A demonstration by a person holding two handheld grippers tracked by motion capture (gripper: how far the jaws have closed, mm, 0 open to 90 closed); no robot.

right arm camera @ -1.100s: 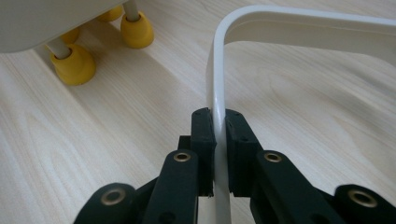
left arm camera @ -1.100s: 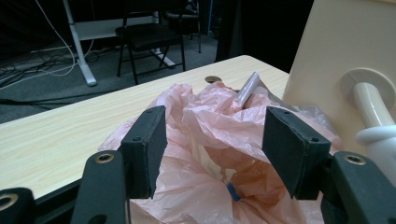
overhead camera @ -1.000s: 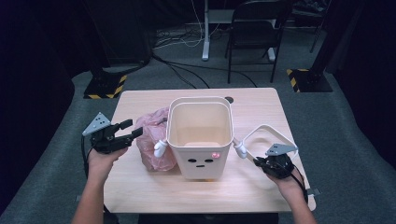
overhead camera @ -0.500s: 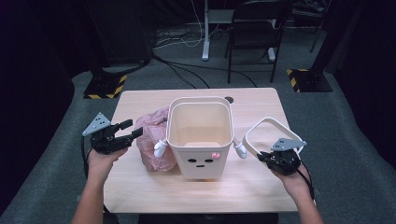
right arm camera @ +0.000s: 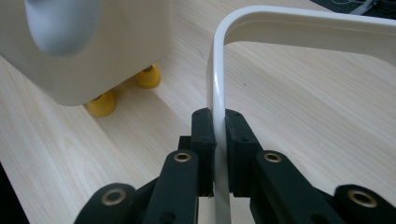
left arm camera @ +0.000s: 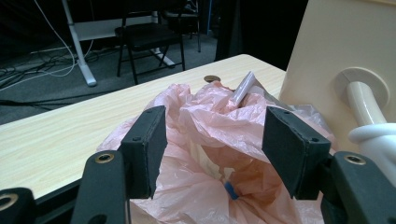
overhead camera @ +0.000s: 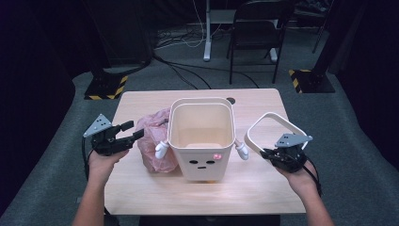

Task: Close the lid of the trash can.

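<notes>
From the high view, the person's left forearm came up from the bottom edge and the left gripper (overhead camera: 123, 134) hung level at the counter's (overhead camera: 263, 188) left edge, its jaws spread and pointing toward the pink plastic bag (overhead camera: 155, 141) that lay touching the left side of the cream bin (overhead camera: 202, 136). The right hand held the right gripper (overhead camera: 268, 153) above the counter's right part, jaws pressed on the white ring frame (overhead camera: 273, 129), which was tilted up off the surface beside the bin.

In the left gripper view, the spread left gripper (left arm camera: 215, 140) framed the crumpled bag (left arm camera: 210, 121) without touching it; a grey tube (left arm camera: 243, 87) poked from the bag's folds.

In the right gripper view, the right gripper (right arm camera: 219, 140) pinched the ring frame's (right arm camera: 217, 84) thin edge, and the bin's yellow feet (right arm camera: 102, 103) rested on the counter (right arm camera: 303, 116).
</notes>
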